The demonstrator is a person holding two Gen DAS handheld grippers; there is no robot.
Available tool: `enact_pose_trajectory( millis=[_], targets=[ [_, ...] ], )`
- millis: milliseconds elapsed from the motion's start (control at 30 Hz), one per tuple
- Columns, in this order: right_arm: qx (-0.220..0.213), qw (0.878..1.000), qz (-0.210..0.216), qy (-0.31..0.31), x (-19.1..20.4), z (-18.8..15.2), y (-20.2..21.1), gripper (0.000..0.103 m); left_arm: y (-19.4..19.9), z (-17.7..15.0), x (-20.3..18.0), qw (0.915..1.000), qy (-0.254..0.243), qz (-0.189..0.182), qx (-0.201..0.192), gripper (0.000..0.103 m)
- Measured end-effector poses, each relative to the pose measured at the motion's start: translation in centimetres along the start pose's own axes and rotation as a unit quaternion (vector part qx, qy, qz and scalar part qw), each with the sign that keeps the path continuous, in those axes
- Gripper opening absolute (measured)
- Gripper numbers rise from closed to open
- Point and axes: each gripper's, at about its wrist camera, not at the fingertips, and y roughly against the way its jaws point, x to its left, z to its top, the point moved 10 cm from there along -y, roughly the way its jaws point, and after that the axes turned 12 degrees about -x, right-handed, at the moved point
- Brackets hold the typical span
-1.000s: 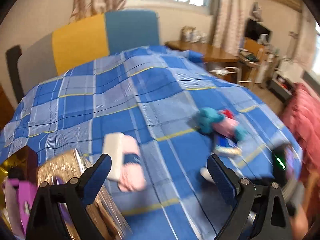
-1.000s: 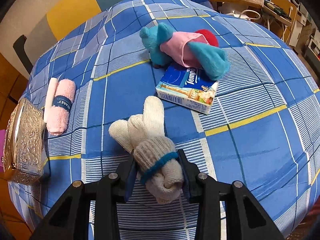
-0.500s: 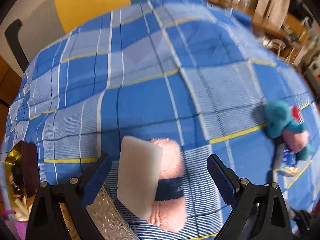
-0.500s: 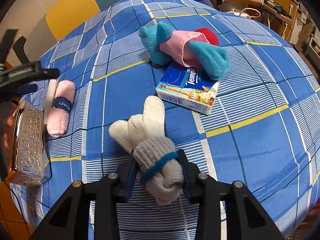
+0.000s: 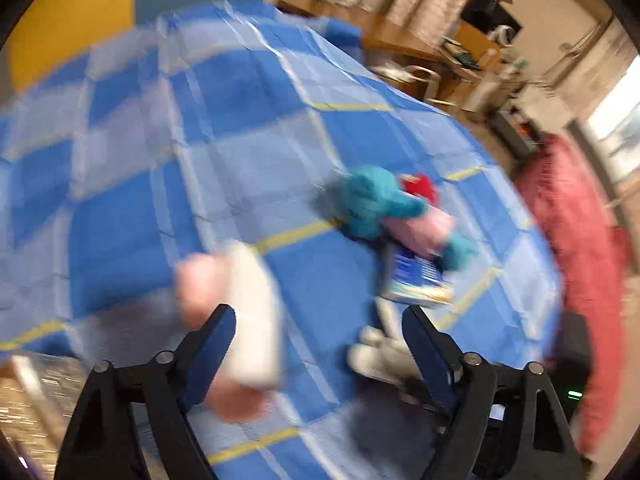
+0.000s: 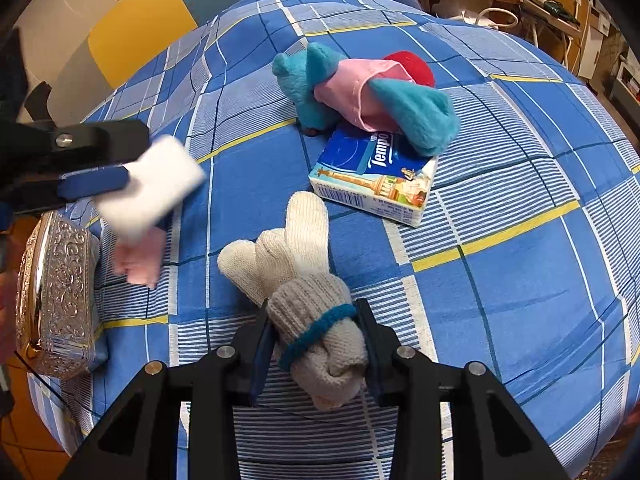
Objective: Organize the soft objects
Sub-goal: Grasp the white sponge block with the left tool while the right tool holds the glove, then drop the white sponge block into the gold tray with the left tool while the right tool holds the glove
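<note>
My right gripper (image 6: 316, 344) is shut on the cuff of a cream knitted glove (image 6: 296, 272) that lies on the blue checked cloth (image 6: 500, 168). My left gripper (image 5: 316, 344) is open, and its left finger (image 5: 208, 344) touches a white sponge block (image 5: 252, 312) with a pink rolled towel (image 5: 196, 280) behind it. In the right wrist view the sponge (image 6: 152, 184) shows blurred against the left finger (image 6: 92, 184), above the towel (image 6: 136, 260). A teal and pink plush toy (image 6: 360, 92) rests on a Tempo tissue pack (image 6: 372, 176).
An ornate silver box (image 6: 56, 292) sits at the table's left edge. A yellow and blue chair back (image 6: 132, 36) stands behind the table. Wooden furniture (image 5: 404, 40) and a red blanket (image 5: 572, 248) are to the right.
My left gripper has swung right and lower; the white sponge now sits against its left finger and looks lifted off the towel. My right gripper and glove have stayed put.
</note>
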Motion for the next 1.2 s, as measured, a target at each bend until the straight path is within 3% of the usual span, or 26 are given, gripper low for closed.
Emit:
enact_pose_trajectory(
  millis=[67,200,400,433,467,533,567,933,1200],
  targets=[
    [0.0,1.0,0.0,0.001,0.0,0.0,0.0,0.038,0.1,0.2,1.6,0.9988,-0.012,0.046,-0.014,0.1],
    [0.0,1.0,-0.002,0.003,0.1,0.0,0.0,0.038,-1.5,-1.7,2.3,0.9985,-0.001,0.052,0.017,0.1],
    [0.001,1.0,-0.001,0.002,0.1,-0.1,-0.1,0.038,-4.0,-2.3,2.6,0.9857,-0.09,0.139,0.028,0.1],
    [0.001,1.0,-0.002,0.004,0.1,-0.1,0.0,0.038,-4.1,-2.5,2.3,0.9826,-0.111,0.147,0.025,0.094],
    [0.001,1.0,-0.002,0.005,0.1,-0.1,-0.1,0.038,-4.3,-2.6,2.0,0.9799,-0.127,0.151,0.025,0.073],
    [0.001,1.0,-0.003,0.006,0.2,0.0,-0.1,0.038,-4.3,-3.1,1.8,0.9722,-0.161,0.167,0.035,0.047],
    [0.001,1.0,-0.003,0.006,0.2,0.0,-0.1,0.038,-4.2,-3.3,1.7,0.9701,-0.172,0.168,0.032,0.047],
    [0.0,1.0,-0.005,0.01,0.1,0.1,-0.1,0.038,3.0,-1.8,-0.4,0.9857,-0.113,0.108,-0.063,0.042],
    [-0.006,0.999,-0.012,0.032,0.5,-0.1,0.0,0.038,7.8,-5.9,-2.8,0.9932,-0.068,0.04,-0.085,0.042]
  ],
)
